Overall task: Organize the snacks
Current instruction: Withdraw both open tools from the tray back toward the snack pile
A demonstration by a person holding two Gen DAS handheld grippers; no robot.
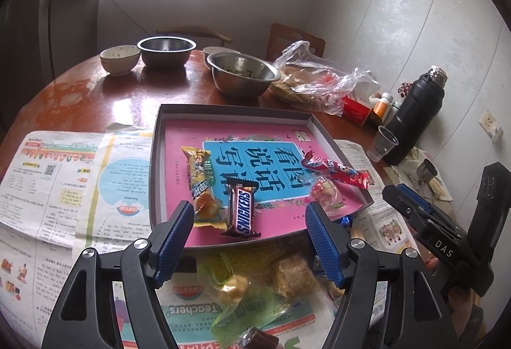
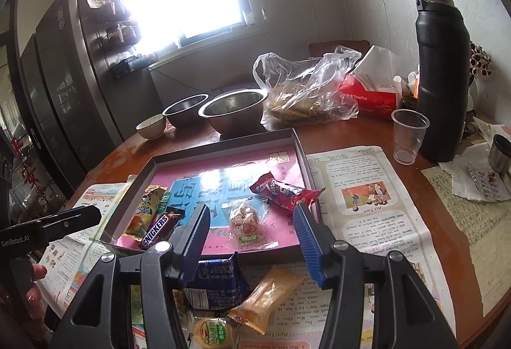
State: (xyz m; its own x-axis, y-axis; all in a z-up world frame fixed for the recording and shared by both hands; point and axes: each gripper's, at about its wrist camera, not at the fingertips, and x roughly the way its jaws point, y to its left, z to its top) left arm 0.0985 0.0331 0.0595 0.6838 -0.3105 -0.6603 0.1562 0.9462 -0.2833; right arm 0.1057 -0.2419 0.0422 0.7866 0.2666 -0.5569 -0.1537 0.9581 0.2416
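Brown wood shows where the round worktop [image 1: 134,93] is bare; newspaper [image 1: 48,182] covers its near side. On the paper we see a shallow grey tray [image 1: 236,111] lined in pink. Inside it lie a yellow snack pack [image 1: 199,186], a Snickers bar [image 1: 241,208], a red wrapper [image 1: 335,170] and a small clear-wrapped sweet [image 2: 247,218]. Loose snacks wait on the newspaper just before the tray: a blue packet [image 2: 217,278], an orange-wrapped cake [image 2: 268,294], a green round biscuit pack [image 2: 214,333]. We hold our left gripper [image 1: 249,221] and right gripper [image 2: 252,227] above that pile, each with jaws spread wide, pinching nothing.
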